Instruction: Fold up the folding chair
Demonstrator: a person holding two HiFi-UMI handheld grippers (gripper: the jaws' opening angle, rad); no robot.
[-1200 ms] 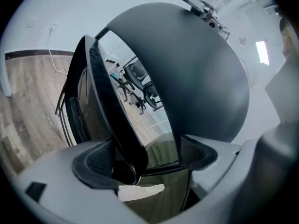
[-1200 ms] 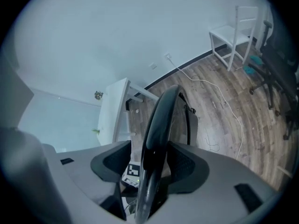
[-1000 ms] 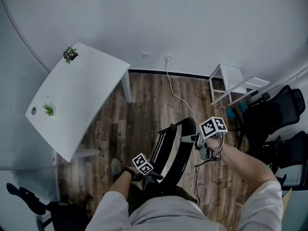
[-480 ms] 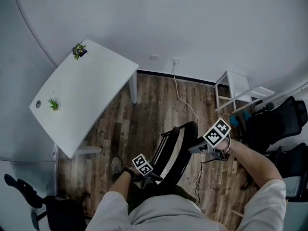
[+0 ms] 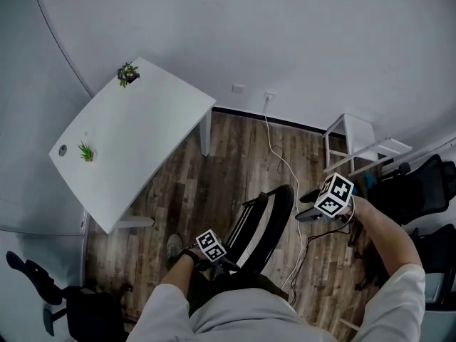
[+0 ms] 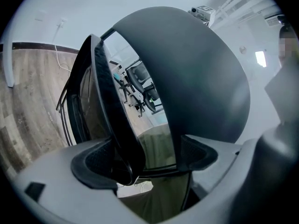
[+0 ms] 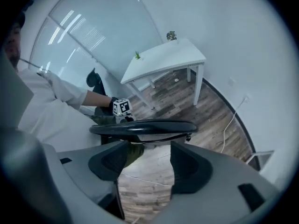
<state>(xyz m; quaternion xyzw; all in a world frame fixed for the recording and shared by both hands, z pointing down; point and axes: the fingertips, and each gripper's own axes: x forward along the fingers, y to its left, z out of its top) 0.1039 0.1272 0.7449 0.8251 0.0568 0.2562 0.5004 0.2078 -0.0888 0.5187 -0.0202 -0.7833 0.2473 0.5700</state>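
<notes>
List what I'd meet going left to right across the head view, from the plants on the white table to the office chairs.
small green plant → flowering plant → left claw → folding chair → right claw → black office chair

White table (image 5: 135, 141) on wood-plank floor (image 5: 235, 155), against the curved wall. Dark potted plant (image 5: 128, 72) at the table's far corner. Small green plant (image 5: 87, 151) near its left corner, with a round grey disc (image 5: 63, 149) just beside it, closer to that corner. Two wall sockets (image 5: 269, 96); white cable (image 5: 285, 164) runs from one across the floor. White stool (image 5: 354, 144) by the wall at right. Black office chairs (image 5: 420, 187) at the right edge, another black chair (image 5: 50, 298) bottom left.
</notes>
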